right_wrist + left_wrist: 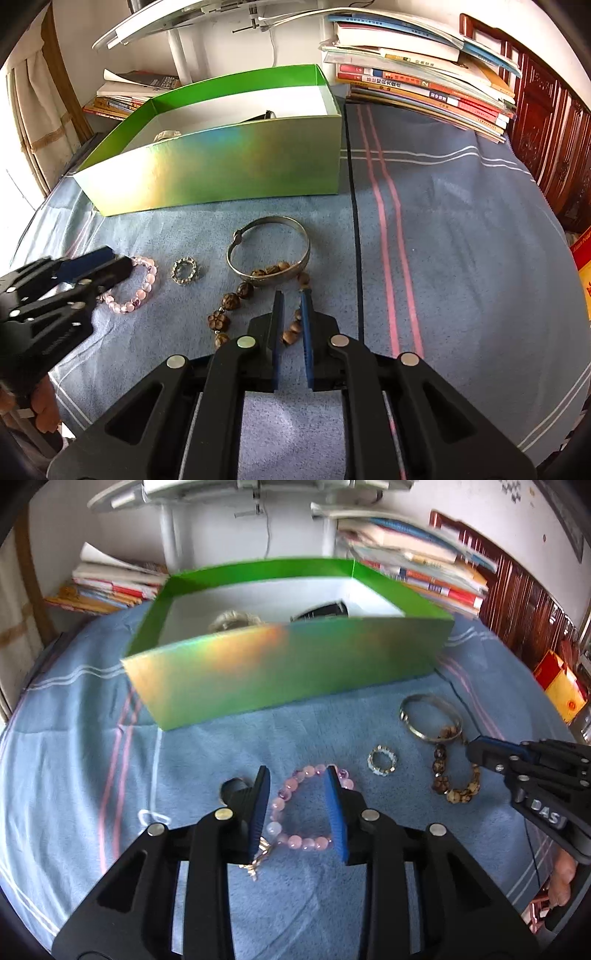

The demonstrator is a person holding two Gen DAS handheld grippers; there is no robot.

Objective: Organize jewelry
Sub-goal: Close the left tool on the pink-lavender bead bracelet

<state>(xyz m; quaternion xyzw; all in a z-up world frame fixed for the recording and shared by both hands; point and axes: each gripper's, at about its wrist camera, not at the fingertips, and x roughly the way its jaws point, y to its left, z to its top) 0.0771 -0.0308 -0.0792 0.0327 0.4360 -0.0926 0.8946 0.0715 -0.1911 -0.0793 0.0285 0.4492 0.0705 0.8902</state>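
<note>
I am holding my left tongs (299, 805) spread over the pink bead bracelet (295, 840); part of the loop is lying between the blue pads (260, 812), which are not pressing on it. The bracelet is resting on the blue striped cloth (461, 236) covering the worktop. Just right of it a small crystal bead ring (184, 271) is lying alone. Further right, a silver bangle (267, 251) is lying flat, overlapping the top of a brown wooden bead bracelet (229, 306). My right tongs (291, 332) are standing nearly pressed together, with one strand of the wooden beads between the pads; whether they are actually pinching it I cannot tell. Behind everything the open green box (221, 166) is sitting, some items already inside.
</note>
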